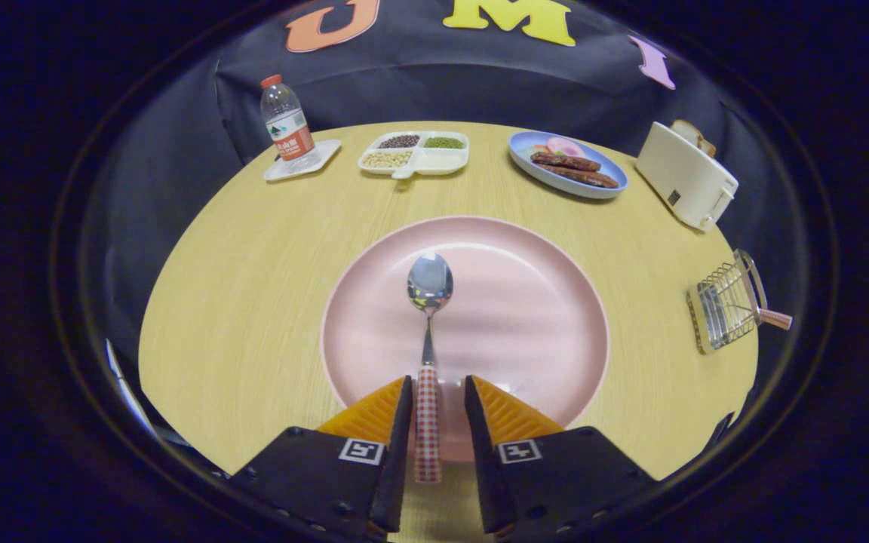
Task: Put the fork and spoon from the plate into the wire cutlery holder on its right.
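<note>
A metal spoon [430, 283] with a red-checked handle lies on the pink plate [525, 317], bowl pointing away from me. Its handle runs back over the plate's near rim and sits between the fingers of my gripper [438, 381]. The gripper is open: the left finger is close to the handle, while a gap shows between the handle and the right finger. The wire cutlery holder [725, 305] stands to the right of the plate near the table's edge. A utensil's handle [775, 319] sticks out of it; I cannot tell which utensil it is.
At the back of the round wooden table [253, 286] stand a water bottle [287, 124] on a coaster, a white divided dish of beans [414, 153] and a blue plate of food [566, 162]. A white toaster [687, 177] sits at the back right.
</note>
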Available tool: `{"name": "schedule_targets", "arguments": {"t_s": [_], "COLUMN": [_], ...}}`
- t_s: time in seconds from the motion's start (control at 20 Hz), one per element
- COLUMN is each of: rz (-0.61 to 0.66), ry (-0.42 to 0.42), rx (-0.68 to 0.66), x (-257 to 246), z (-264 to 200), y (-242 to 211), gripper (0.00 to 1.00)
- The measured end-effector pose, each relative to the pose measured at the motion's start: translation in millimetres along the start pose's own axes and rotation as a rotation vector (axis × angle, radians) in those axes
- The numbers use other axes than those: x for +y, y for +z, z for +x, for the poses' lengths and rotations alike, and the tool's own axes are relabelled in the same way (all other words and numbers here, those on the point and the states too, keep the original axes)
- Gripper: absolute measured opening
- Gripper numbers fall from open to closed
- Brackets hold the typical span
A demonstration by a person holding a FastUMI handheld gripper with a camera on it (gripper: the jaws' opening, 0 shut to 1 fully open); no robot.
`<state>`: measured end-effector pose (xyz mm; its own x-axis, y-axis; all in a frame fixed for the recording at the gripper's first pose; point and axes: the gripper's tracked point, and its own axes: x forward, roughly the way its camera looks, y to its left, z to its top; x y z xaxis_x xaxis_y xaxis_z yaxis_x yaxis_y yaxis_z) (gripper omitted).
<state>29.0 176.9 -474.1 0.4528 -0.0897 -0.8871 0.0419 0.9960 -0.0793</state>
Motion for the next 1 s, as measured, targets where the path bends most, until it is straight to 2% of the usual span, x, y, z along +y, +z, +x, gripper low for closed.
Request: {"name": "schedule_targets", "arguments": {"t_s": [0.05,0.15,0.3,0.65,1.0], "rz": [0.003,0.012,0.017,0.008,0.010], "ry": [0.006,-0.003,0.011,0.018,0.043], "rx": [-0.008,-0.013,0.001,-0.004,-0.030], "x": [2,1,1,-26,-81], "z": [0,-2,-7,-57,-121], "y": [1,2,-2,6,19], "gripper": [0.36,0.16,0.06,0.06,0.06]}}
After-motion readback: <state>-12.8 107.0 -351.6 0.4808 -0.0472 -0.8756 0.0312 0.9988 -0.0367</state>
